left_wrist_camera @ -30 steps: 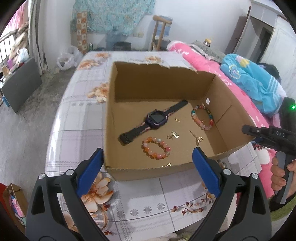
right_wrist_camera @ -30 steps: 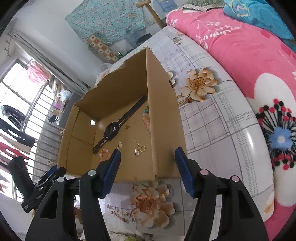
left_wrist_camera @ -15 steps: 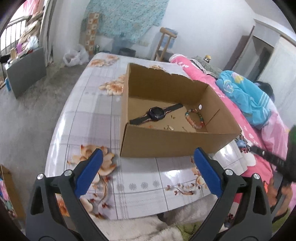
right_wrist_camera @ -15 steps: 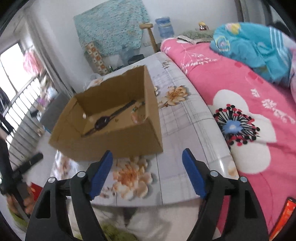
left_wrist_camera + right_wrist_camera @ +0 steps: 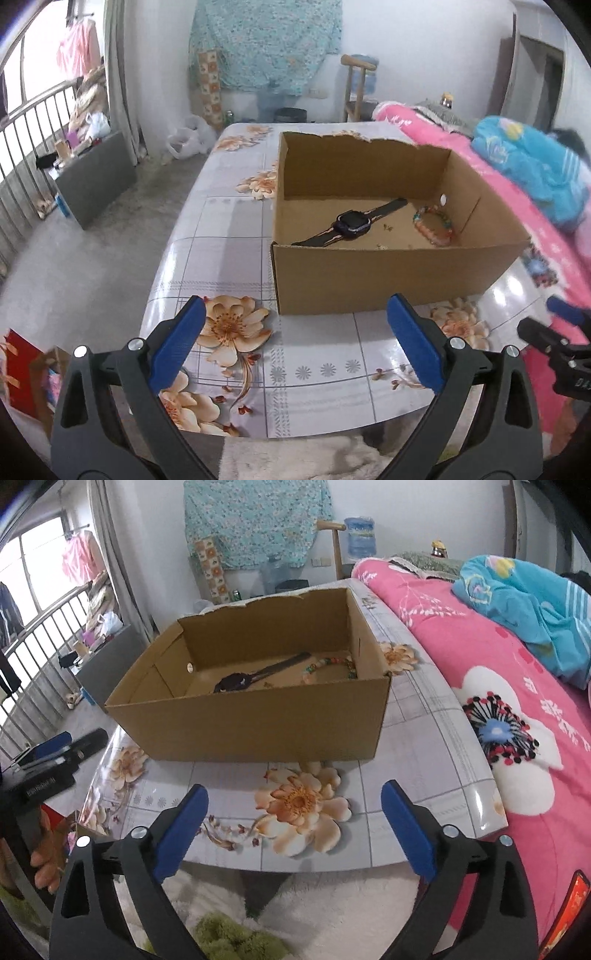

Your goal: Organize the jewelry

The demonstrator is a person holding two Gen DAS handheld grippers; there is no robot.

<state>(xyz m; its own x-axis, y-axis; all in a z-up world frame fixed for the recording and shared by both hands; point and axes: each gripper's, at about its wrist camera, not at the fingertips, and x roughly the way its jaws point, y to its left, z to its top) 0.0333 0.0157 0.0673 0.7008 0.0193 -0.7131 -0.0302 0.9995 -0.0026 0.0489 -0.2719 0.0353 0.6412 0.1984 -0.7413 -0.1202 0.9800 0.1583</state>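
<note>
Floral table [image 5: 236, 229]: cardboard box [image 5: 388, 277] with watch [image 5: 352, 223], bracelet [image 5: 432, 225]

I face a white wall [image 5: 424, 55] hung with a teal patterned cloth [image 5: 264, 40]. Below it stands a wooden chair [image 5: 356, 88] with a water jug [image 5: 360, 535] behind. To my left, daylight comes through a barred window [image 5: 33, 122], and a grey panel [image 5: 94, 177] leans on the bare concrete floor [image 5: 92, 251]. My counter [image 5: 221, 229] wears a flowered tile-print cover. On my right lies a bed with a pink floral quilt [image 5: 517, 686] and a blue blanket [image 5: 524, 609].
</note>
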